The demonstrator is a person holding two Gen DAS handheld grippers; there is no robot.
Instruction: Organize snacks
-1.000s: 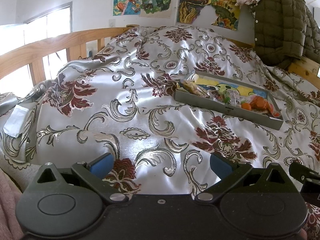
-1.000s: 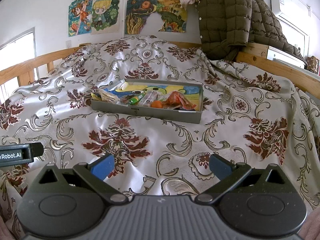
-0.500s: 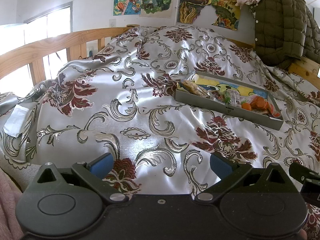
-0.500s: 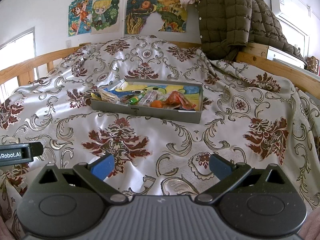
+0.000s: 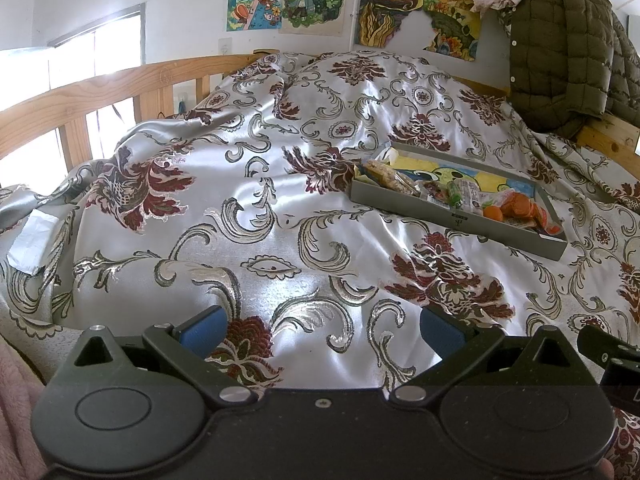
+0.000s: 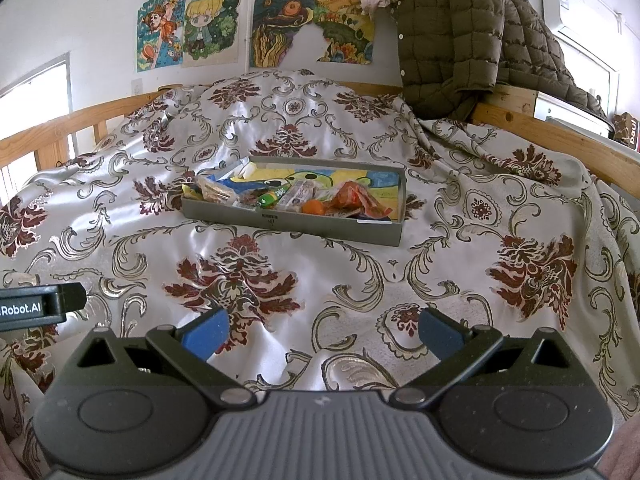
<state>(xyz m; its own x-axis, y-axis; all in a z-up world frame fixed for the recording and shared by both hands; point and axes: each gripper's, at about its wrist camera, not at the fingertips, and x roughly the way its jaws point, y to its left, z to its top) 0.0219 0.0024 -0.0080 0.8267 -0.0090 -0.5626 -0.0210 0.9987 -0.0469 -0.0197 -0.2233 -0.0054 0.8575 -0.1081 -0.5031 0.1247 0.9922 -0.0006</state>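
A shallow grey tray (image 5: 448,216) (image 6: 288,221) lies on the patterned bedspread, holding several snacks: a granola-like packet (image 5: 390,178) (image 6: 214,193), a green tube (image 6: 270,197), a small orange ball (image 5: 493,213) (image 6: 313,207) and orange wrappers (image 6: 352,200). My left gripper (image 5: 322,326) hovers open over the bedspread, well short and left of the tray. My right gripper (image 6: 322,326) is open too, nearer the bed's foot, facing the tray. Both hold nothing.
Wooden bed rails (image 5: 100,92) (image 6: 560,136) run along both sides. An olive quilted jacket (image 6: 460,28) (image 5: 568,52) hangs at the far right. Posters (image 6: 192,28) cover the wall behind. A white paper scrap (image 5: 34,236) lies at the left.
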